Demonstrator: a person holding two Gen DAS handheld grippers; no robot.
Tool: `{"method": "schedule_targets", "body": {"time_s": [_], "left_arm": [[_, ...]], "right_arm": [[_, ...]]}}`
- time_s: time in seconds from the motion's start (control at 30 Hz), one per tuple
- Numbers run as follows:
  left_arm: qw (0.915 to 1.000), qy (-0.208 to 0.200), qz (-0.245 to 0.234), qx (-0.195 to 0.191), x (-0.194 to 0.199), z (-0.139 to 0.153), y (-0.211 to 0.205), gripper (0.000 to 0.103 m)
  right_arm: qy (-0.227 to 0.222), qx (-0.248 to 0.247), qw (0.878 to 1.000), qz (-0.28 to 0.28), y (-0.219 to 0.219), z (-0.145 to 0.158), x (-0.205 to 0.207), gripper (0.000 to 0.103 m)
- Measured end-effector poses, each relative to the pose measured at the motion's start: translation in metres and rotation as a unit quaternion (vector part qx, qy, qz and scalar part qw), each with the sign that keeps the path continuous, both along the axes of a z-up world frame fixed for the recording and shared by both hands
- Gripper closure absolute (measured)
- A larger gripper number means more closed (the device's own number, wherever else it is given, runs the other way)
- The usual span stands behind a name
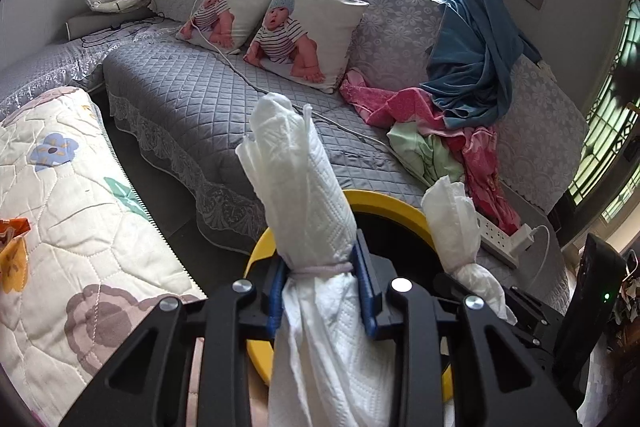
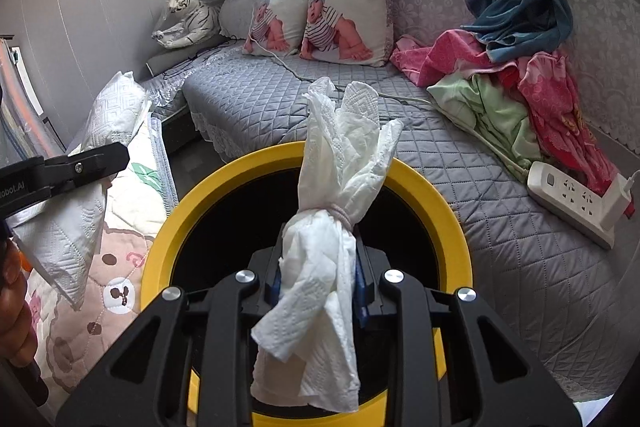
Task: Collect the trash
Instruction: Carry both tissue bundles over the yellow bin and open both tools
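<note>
**Two tied paper bundles held over the yellow bin**

We see each bundle lying lengthwise along its tongs, its long axis running from the camera forward and up toward the sofa. In the left tongs (image 1: 324,287) the left paper bundle (image 1: 308,195) sits between the blue pads, clenched right at a pale band that ties it near its middle; one loose end fans out past the tips, the other trails back under the camera. The right tongs (image 2: 318,279) grip the right paper bundle (image 2: 340,187) the same way, just below its band, with crumpled ends spreading ahead and hanging back.

Both are white embossed paper towel, twisted and creased. The left one looks fuller and smoother, the right one more ragged.

Just beyond and below the tips lies the yellow bin (image 2: 420,183), its dark mouth open under both bundles. Beside it on the left is a floral quilt (image 1: 80,207). Farther off, the grey sofa (image 2: 248,95) carries two printed cushions (image 2: 344,19).
</note>
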State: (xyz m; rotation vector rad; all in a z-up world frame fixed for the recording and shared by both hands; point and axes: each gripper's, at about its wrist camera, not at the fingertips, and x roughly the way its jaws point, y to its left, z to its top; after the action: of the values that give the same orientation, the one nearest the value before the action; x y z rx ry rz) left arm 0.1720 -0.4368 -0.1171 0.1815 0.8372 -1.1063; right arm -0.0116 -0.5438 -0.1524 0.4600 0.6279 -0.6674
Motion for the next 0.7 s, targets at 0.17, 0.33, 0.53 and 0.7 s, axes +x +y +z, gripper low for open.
{"method": "schedule_targets", "body": {"time_s": [0.17,0.33,0.53,0.7], "left_arm": [[0.9999,0.002,-0.007,0.007,-0.003,-0.005,-0.012,0.075],[0.9998,0.015,-0.009,0.012,-0.005,-0.01,-0.021,0.075],[0.9998,0.013,-0.009,0.01,-0.007,-0.011,-0.023,0.074],[0.9996,0.025,0.0,0.011,-0.004,-0.014,-0.022,0.065]], "right_arm": [[0.001,0.002,1.0,0.001,-0.003,-0.003,-0.002,0.078],[0.003,0.004,1.0,0.002,-0.003,-0.004,-0.003,0.078],[0.005,0.007,1.0,0.0,-0.005,-0.006,-0.005,0.078],[0.007,0.007,1.0,-0.003,-0.007,-0.007,-0.006,0.075]]}}
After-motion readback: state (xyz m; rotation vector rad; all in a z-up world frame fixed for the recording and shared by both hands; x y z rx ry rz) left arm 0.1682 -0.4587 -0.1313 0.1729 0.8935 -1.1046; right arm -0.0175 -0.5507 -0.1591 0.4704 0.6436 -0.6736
